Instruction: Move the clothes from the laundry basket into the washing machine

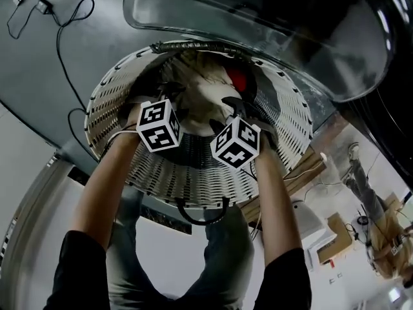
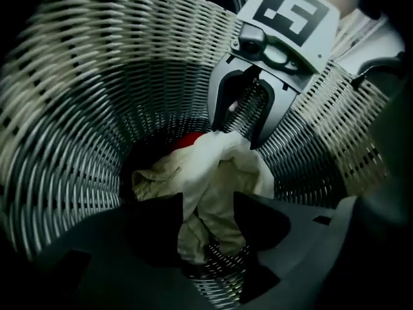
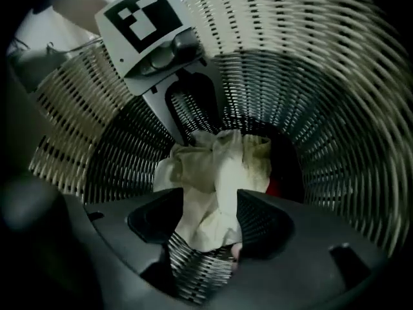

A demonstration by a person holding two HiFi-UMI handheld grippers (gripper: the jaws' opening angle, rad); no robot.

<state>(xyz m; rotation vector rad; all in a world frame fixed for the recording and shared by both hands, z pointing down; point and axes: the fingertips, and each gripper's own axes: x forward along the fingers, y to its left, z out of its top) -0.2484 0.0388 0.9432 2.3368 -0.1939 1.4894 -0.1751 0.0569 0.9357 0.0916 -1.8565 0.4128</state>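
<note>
Cream against pale wicker: looking down at a crumpled garment (image 2: pixel 216 173) lying at the bottom of the laundry basket (image 2: pixel 77 108), partly covering a red garment (image 2: pixel 187 141). Holding the left gripper (image 2: pixel 208 202) and the right gripper (image 3: pixel 208 202) side by side low inside the basket, both with jaws spread and pinching nothing, the cream folds showing in each gap but not being pressed. Judging the cloth as light, limp and unbreakable, likely sagging and trailing when lifted, perhaps snagging on the weave. Favouring a bite on the thick raised bunch in the middle, not a thin edge, taking several layers at once. Expecting a separate grab for the red piece. Seeing what is probably the washing machine (image 1: pixel 271 24) door beyond the rim.
</note>
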